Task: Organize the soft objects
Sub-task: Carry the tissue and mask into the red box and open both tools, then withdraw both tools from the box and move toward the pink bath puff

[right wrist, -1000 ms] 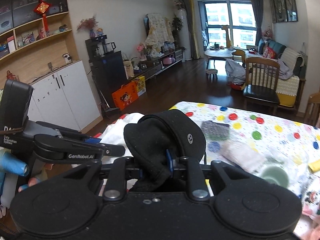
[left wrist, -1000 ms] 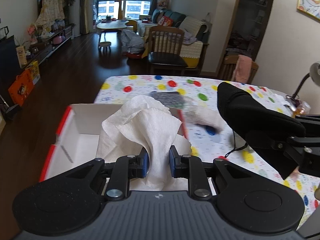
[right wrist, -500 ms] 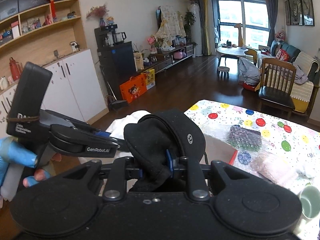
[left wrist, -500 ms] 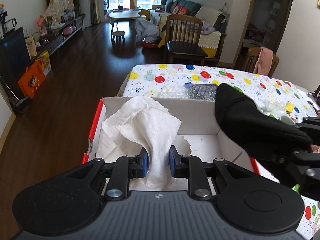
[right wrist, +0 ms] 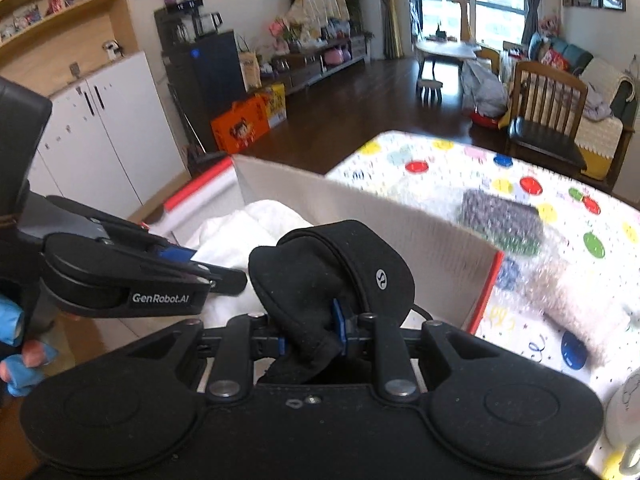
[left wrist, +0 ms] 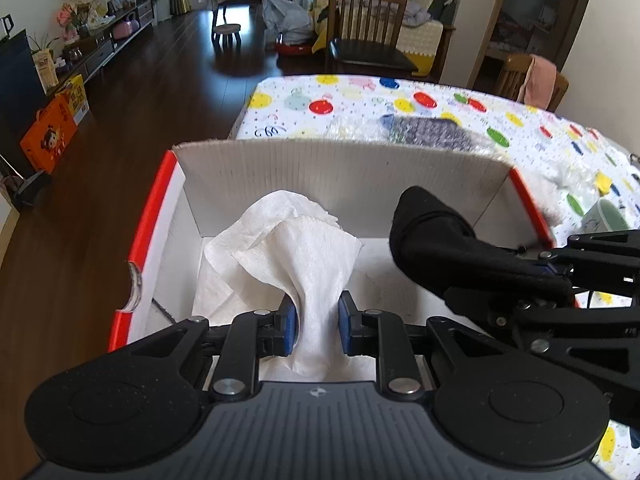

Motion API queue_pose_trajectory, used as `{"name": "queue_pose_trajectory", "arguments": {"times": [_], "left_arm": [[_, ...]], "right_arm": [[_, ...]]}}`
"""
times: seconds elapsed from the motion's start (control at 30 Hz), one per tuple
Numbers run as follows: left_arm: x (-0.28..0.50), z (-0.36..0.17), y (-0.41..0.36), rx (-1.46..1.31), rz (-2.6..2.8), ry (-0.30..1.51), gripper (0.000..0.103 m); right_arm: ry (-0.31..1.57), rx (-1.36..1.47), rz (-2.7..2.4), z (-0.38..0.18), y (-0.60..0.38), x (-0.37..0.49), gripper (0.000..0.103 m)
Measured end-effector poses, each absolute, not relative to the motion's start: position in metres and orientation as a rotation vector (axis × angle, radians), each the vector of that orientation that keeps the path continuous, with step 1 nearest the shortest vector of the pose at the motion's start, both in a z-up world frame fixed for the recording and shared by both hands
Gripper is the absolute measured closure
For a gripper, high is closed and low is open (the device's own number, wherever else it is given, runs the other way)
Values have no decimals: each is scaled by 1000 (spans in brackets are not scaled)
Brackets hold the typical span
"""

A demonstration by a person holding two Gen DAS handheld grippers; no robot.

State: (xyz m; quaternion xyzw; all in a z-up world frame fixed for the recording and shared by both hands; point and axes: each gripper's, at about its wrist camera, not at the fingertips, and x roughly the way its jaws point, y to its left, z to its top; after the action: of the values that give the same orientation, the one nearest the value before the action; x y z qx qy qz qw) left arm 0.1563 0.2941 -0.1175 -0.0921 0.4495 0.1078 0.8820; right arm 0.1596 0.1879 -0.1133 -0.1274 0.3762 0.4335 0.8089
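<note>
White cloth [left wrist: 296, 256] and black cap [right wrist: 332, 264], each clamped in a gripper's jaws, have now moved over the box [left wrist: 336, 168], ready to drop.

The left wrist view looks forward and down along the left gripper [left wrist: 314, 322], close over the open box [left wrist: 340, 164], with the dotted tablecloth [left wrist: 400, 96] and living room beyond its fingertips. The right wrist view sits behind the right gripper [right wrist: 312, 330], facing forward-left across the same box [right wrist: 360, 208]. Both share the box, the tablecloth [right wrist: 560, 200] ahead, and each other's gripper at the side.
</note>
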Motion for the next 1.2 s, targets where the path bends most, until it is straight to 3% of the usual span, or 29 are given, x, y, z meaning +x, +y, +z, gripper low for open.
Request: {"name": "queue_pose_trajectory", "arguments": {"times": [0.4,0.63,0.73,0.8,0.87,0.97,1.03,1.07,1.2], "left_arm": [[177,-142,297,-180,233,1050,82],[181,-145,296,-184,238,1071,81],[181,-146,295,-183,226,1081,69],[182,-147,294,-185,222,1085,47],[182,-147,294,-185,236,1089,39],[179,-147,298,-192,254,1083,39],[175,-144,300,-210,253,1077,39],[174,-142,299,-211,250,1071,38],[165,-131,297,-214,241,1039,38]], "right_arm": [[923,-322,878,-139,202,162,82],[962,-322,864,-142,202,161,77],[972,-333,867,-141,205,163,74],[975,-334,867,-141,204,161,71],[971,-337,860,-139,205,162,69],[977,-313,873,-136,201,163,65],[965,-310,889,-132,198,160,57],[952,-315,897,-129,199,159,48],[904,-318,922,-115,192,150,43]]}}
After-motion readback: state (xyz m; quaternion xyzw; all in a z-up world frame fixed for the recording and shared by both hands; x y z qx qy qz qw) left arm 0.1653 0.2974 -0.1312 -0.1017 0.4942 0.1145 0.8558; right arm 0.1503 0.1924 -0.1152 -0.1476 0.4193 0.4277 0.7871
